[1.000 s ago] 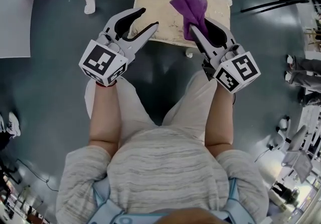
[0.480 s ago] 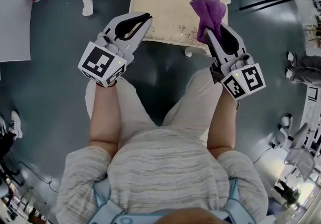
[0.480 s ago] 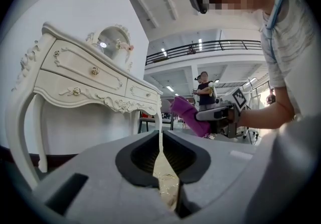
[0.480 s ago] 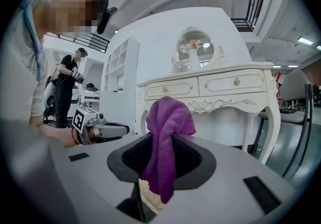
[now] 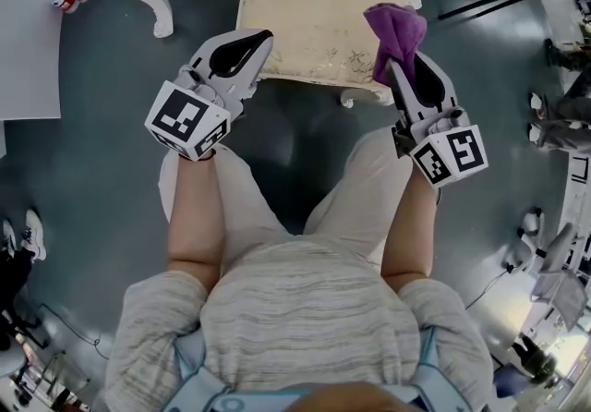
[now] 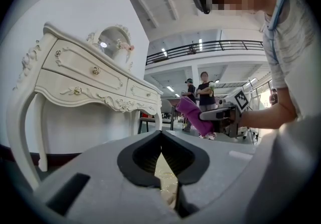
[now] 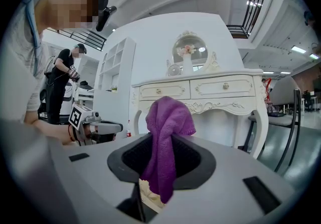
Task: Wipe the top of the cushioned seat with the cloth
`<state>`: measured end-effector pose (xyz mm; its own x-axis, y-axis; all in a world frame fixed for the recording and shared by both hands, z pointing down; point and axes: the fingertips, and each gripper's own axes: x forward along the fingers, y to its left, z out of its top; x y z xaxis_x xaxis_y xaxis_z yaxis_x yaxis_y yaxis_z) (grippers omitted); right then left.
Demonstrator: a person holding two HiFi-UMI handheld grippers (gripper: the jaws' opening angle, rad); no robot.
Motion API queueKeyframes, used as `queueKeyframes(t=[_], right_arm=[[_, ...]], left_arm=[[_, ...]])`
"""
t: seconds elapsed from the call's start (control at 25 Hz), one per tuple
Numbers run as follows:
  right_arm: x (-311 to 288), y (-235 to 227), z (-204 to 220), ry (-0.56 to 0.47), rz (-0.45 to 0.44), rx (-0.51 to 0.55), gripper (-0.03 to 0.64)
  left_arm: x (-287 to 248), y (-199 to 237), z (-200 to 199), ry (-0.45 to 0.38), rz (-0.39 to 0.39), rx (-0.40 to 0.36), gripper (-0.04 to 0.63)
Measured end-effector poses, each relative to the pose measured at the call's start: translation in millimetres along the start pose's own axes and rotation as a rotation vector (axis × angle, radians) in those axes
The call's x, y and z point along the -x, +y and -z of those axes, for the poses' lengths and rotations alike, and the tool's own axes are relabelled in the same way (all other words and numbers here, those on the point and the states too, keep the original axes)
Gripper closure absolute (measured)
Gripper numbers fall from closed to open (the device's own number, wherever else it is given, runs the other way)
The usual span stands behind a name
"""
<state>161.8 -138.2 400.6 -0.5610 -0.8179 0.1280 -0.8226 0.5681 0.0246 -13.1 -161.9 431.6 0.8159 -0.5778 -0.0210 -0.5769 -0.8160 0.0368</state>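
Cloth: purple terry cloth (image 5: 395, 30), bunched, over the near right corner of the cream floral cushioned seat (image 5: 309, 13)
Right gripper (image 5: 399, 64): jaws clamped on the cloth, which stands up out of them
Left gripper (image 5: 261, 36): jaws have just been closing and now meet, nothing between them; tips at the seat's near left edge
Surroundings: white carved dressing table (image 7: 220, 90) behind the seat; dark grey floor (image 5: 92, 170) below

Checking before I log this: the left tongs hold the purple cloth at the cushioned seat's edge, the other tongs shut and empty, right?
No. The right tongs hold the purple cloth at the edge of the cushioned seat, as the right gripper view shows; the left tongs are shut and empty.
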Motion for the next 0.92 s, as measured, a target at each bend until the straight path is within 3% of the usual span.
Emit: queueKeyframes(t=[0.92], right_arm=[[13,-16,-4,-0.020,0.052,-0.006,0.512]], left_arm=[[-5,-4,1,0.002,0.014,-0.012,0.581]])
